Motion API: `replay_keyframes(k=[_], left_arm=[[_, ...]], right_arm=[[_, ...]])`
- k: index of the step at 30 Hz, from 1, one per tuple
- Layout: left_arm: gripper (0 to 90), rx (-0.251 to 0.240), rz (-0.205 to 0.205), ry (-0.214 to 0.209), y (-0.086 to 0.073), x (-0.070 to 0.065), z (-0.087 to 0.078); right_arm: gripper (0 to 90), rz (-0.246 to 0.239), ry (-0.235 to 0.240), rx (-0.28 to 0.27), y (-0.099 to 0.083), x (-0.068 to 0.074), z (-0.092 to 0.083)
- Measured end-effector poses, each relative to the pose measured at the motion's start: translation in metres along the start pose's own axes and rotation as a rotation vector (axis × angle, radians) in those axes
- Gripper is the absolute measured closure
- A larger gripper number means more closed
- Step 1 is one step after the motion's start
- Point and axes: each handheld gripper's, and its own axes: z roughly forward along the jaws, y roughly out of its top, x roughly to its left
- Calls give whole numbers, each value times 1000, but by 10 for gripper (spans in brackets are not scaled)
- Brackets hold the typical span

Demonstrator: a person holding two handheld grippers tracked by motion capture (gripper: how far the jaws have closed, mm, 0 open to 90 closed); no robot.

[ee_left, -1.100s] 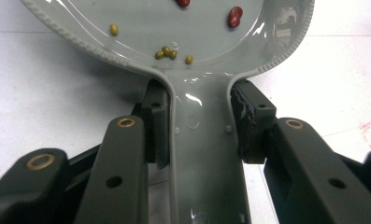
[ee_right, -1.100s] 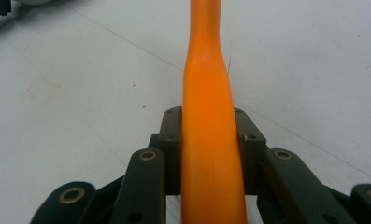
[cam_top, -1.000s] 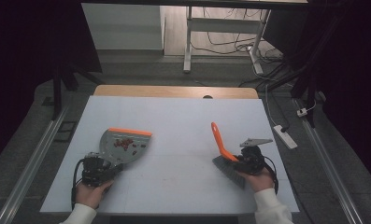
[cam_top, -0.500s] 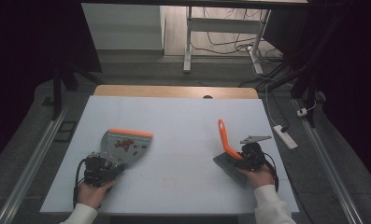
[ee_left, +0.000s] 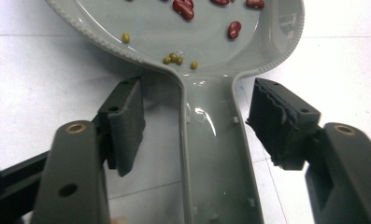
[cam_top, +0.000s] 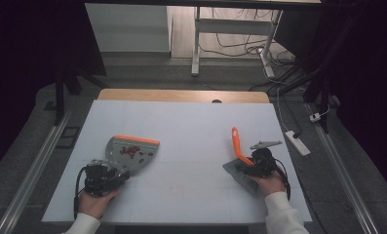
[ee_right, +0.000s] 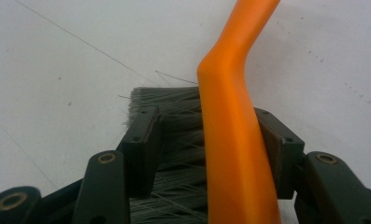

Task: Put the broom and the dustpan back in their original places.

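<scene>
Currently the left gripper (ee_left: pixel 192 135) has just been opening: its jaws stand apart on either side of the grey dustpan's (cam_top: pixel 127 153) handle, pads clear of it, and the pan lies flat on the white table (cam_top: pixel 191 126) at front left with red and green beans (ee_left: pixel 185 9) in it. Over at front right, the right gripper (ee_right: pixel 206 140) has also just been opening; the orange-handled brush (cam_top: pixel 239 151) sits between its jaws, leaning against one pad with a gap at the other, bristles on the table.
</scene>
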Motion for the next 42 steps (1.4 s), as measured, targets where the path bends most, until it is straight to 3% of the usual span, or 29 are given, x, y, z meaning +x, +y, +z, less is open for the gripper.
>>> replay_keyframes(k=[15,18,26,31,37,42], left_arm=[[289,-37,88,19,0,-1,-19],[283,-45,102,20,0,0,-22],[277,-63,168,13,4,0,-32],[286,-57,223,-33,9,-1,-31],[289,-32,286,-120,19,-7,-23],[289,-10,351,-165,28,-13,-12]], right_arm=[[391,-8,-49,19,2,-2,4],[386,-29,-100,1,3,-1,1],[393,-38,-99,-72,4,1,-12],[397,-60,-74,-121,3,6,-22],[401,-120,-29,-139,3,14,-24],[407,-161,0,-142,3,21,-23]])
